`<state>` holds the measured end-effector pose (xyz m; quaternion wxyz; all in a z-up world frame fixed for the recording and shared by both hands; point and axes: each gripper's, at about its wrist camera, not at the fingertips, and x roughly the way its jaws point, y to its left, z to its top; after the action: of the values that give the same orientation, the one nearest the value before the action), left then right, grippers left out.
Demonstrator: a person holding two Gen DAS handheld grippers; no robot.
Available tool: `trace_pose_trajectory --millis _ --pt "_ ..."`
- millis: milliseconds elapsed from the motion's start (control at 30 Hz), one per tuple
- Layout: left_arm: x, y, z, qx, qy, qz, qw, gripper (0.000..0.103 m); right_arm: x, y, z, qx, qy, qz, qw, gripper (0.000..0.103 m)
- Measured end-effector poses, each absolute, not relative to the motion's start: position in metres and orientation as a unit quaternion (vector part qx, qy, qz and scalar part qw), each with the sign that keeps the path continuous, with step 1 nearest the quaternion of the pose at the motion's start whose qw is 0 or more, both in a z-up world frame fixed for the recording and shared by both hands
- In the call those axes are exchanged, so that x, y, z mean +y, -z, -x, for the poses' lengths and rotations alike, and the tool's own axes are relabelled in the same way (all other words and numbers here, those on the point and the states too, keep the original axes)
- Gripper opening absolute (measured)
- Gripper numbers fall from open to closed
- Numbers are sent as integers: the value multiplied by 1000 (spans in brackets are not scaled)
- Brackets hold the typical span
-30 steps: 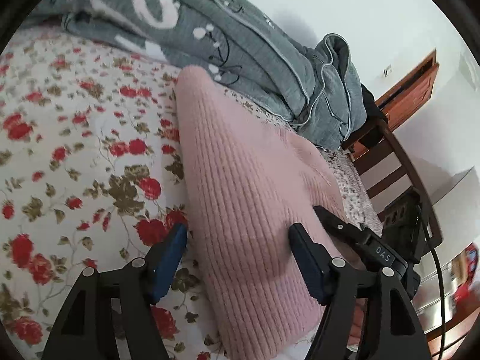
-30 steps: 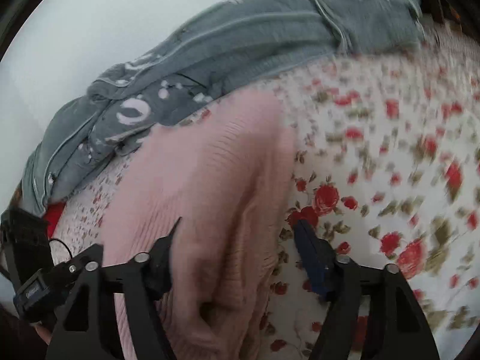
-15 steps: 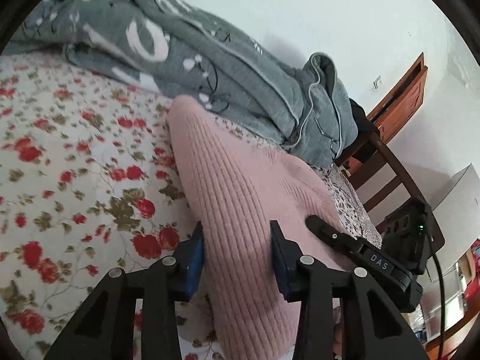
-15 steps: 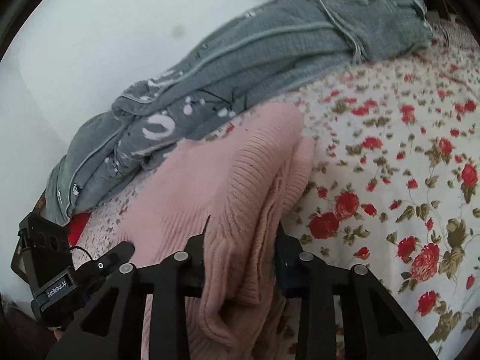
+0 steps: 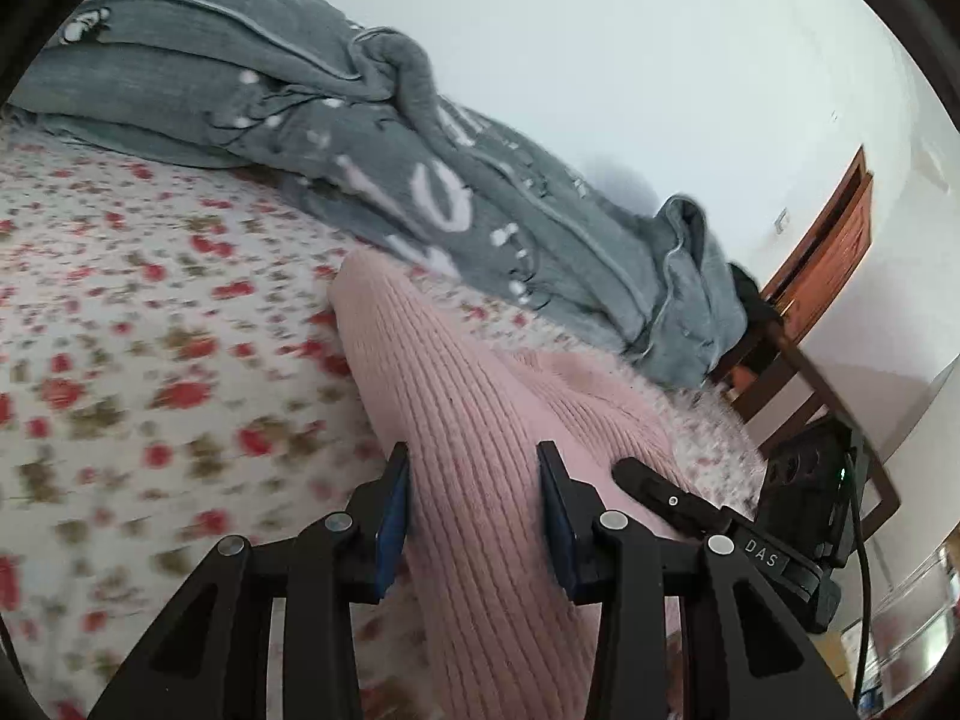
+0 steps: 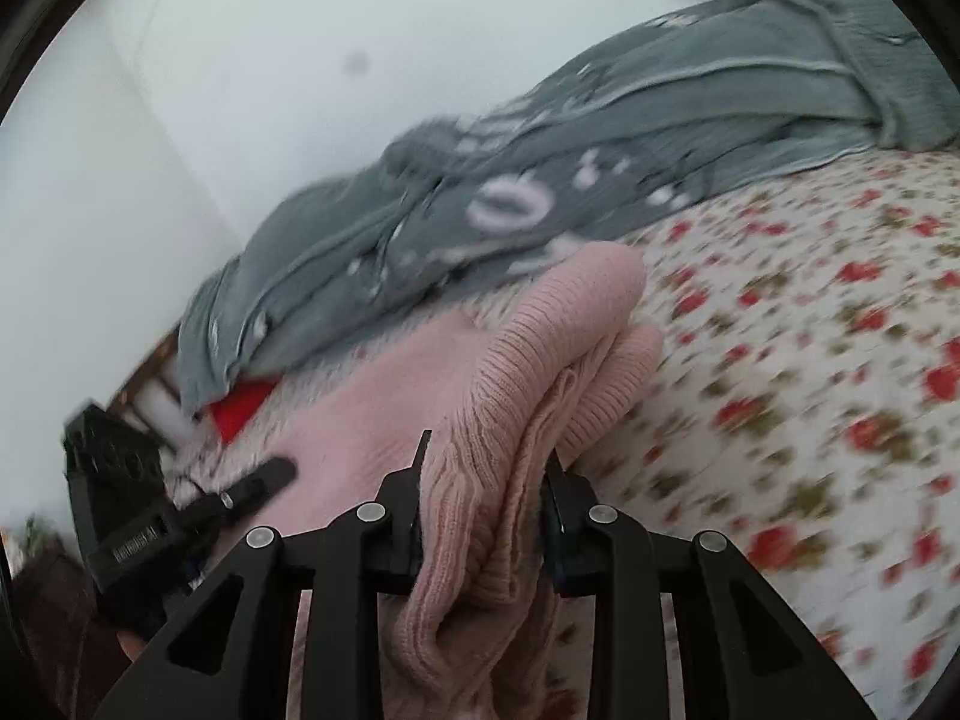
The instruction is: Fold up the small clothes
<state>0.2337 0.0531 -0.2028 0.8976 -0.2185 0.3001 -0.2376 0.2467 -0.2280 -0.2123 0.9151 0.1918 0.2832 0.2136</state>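
A pink ribbed knit sweater (image 5: 420, 348) lies on the floral bed sheet (image 5: 150, 330), bunched into a long fold. My left gripper (image 5: 473, 456) is shut on its near fold, both blue pads pressing into the knit. In the right wrist view the sweater (image 6: 576, 300) shows doubled layers, and my right gripper (image 6: 489, 450) pinches those layers, its jaws still closing on them. Each gripper sees the other beside it: the right one (image 5: 690, 504) and the left one (image 6: 258, 486), both at the sweater's near edge.
A rumpled grey blanket with white print (image 5: 480, 180) lies along the wall just behind the sweater. A wooden chair (image 5: 798, 372) and a brown door (image 5: 834, 240) stand beyond the bed's end. Something red (image 6: 240, 411) peeks out under the blanket. The floral sheet (image 6: 810, 330) stretches wide beside the sweater.
Both grippers went from open around the sweater's near edge to shut on it. They have since swept across the bed with the knit and risen a little, blurring the view.
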Motion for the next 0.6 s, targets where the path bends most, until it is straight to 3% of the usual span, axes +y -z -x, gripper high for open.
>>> trace_pose_trajectory --millis 133,267,333,433,500,600 --pt "52 217 -238 340 216 180 897 47 -210 223 -252 316 -168 -131 924 35" --pt "56 205 -227 310 211 158 913 50 -218 218 -247 311 -167 -126 927 46" --pt "58 196 -221 282 219 163 920 58 -229 207 -240 277 -159 -135 938 47" --pt "56 190 -220 262 227 169 923 60 -237 188 -231 208 -143 -161 954 48" --pt "53 191 -222 258 225 170 924 60 -232 186 -231 208 -159 -160 952 48" --pt "49 194 -226 260 228 175 922 60 -205 206 -244 261 -135 -76 953 34"
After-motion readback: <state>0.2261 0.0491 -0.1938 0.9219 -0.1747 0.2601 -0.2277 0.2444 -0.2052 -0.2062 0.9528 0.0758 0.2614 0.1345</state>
